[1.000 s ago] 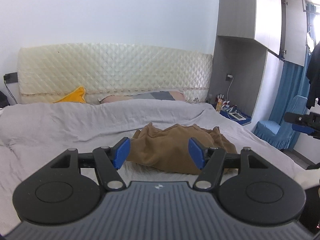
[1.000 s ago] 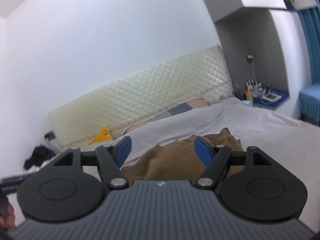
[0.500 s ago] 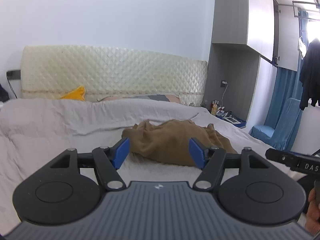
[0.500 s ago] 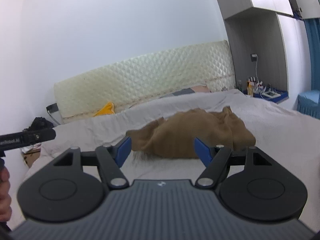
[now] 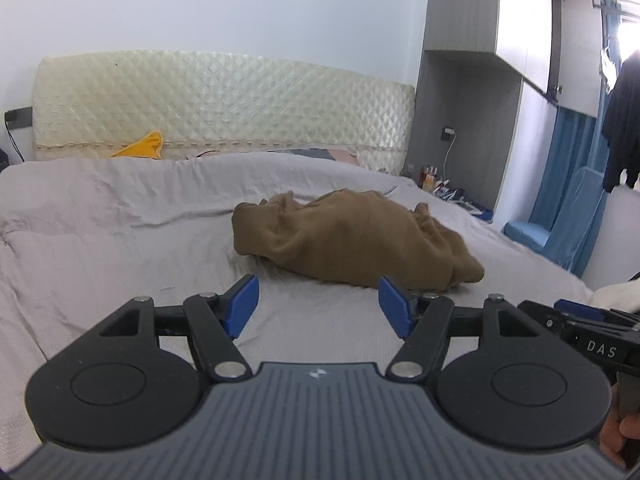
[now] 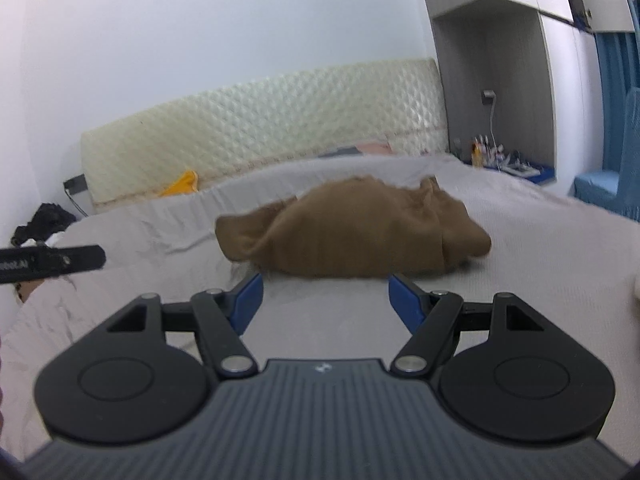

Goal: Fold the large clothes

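A bed (image 5: 120,240) under a grey cover fills the room, its quilted cream headboard (image 5: 220,108) against a pale wall (image 5: 200,8). At right stand grey cabinets (image 5: 472,80), blue curtains (image 5: 568,168) and a bright window (image 5: 628,32).

A garment (image 5: 352,240) lies bunched on the bed (image 5: 100,240), near its middle. Behind it stands the headboard (image 5: 224,104); a nightstand (image 6: 516,170) sits right of the bed.
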Motion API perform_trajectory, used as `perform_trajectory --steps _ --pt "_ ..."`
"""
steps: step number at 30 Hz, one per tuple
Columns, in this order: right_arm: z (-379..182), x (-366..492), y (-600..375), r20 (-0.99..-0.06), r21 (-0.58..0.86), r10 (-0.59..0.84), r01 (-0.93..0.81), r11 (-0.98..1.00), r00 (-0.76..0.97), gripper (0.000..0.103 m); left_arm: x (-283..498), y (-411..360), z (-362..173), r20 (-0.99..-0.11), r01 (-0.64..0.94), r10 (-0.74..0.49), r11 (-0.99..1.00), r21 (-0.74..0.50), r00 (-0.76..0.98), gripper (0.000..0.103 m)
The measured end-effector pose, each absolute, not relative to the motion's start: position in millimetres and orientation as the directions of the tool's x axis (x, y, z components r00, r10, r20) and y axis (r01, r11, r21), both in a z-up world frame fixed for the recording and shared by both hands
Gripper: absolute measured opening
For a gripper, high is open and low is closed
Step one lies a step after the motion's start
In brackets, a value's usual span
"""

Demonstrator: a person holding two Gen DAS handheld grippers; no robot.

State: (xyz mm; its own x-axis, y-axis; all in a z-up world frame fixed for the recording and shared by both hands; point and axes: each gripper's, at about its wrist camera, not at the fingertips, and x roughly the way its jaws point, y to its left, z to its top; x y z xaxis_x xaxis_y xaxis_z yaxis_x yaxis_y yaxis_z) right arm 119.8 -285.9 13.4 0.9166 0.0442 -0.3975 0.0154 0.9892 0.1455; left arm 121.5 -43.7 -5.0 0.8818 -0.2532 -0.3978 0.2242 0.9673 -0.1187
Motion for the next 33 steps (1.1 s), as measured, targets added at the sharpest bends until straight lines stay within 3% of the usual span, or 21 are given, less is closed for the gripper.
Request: perform_trajectory --steps 15,33 --pt "-8 126 -273 -0.417 0.092 -0.005 0.047 0.995 0.909 0.072 139 -55 -40 -0.455 0.192 -0.198 0.98 -0.059 0.868 0.072" --pt "-11 126 -272 -0.423 0.097 -0.013 0.06 0.993 0.906 0.072 140 -54 -37 -0.44 0.171 -0.186 0.982 -0.074 0.879 0.077"
